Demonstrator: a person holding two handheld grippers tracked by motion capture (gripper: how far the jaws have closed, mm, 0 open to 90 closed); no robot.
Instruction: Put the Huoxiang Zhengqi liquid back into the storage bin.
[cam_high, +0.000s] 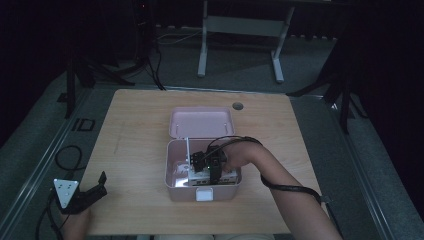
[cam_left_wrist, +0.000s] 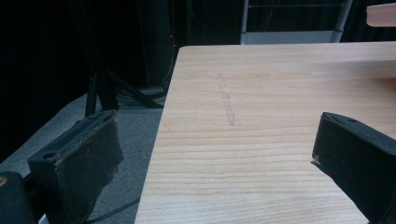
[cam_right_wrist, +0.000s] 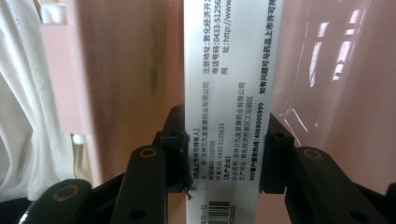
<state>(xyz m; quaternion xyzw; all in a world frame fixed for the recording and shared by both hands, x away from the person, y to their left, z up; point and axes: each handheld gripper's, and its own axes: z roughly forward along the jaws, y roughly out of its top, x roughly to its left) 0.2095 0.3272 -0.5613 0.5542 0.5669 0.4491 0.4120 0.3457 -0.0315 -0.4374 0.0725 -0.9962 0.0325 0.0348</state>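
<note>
Nearest, at the table's near left corner: left gripper (cam_high: 92, 192) with jaws spread wide and nothing between them, resting low by the wooden table (cam_high: 135, 150) edge, grey three-cornered plate on top; in the left gripper view, bare wood grain between the two black jaws (cam_left_wrist: 219, 154) and dark floor off the edge. Farther in, near the table's middle: pink box (cam_high: 172, 187), open, white latch on its near wall, hinged lid (cam_high: 201, 121) laid back flat behind it. Inside the box: right gripper (cam_high: 207, 167), reaching in from the person's right forearm, cable looping over the wrist, jaws clamped on a white carton (cam_high: 220, 177). Seen along the right gripper's own jaws (cam_right_wrist: 224, 158): both black pads pressed against the long sides of the printed white carton (cam_right_wrist: 231, 93), barcode at the near end, black text running along its face, pink box walls close on either side. Beyond the table: grey floor, white desk frame, black stands.
</note>
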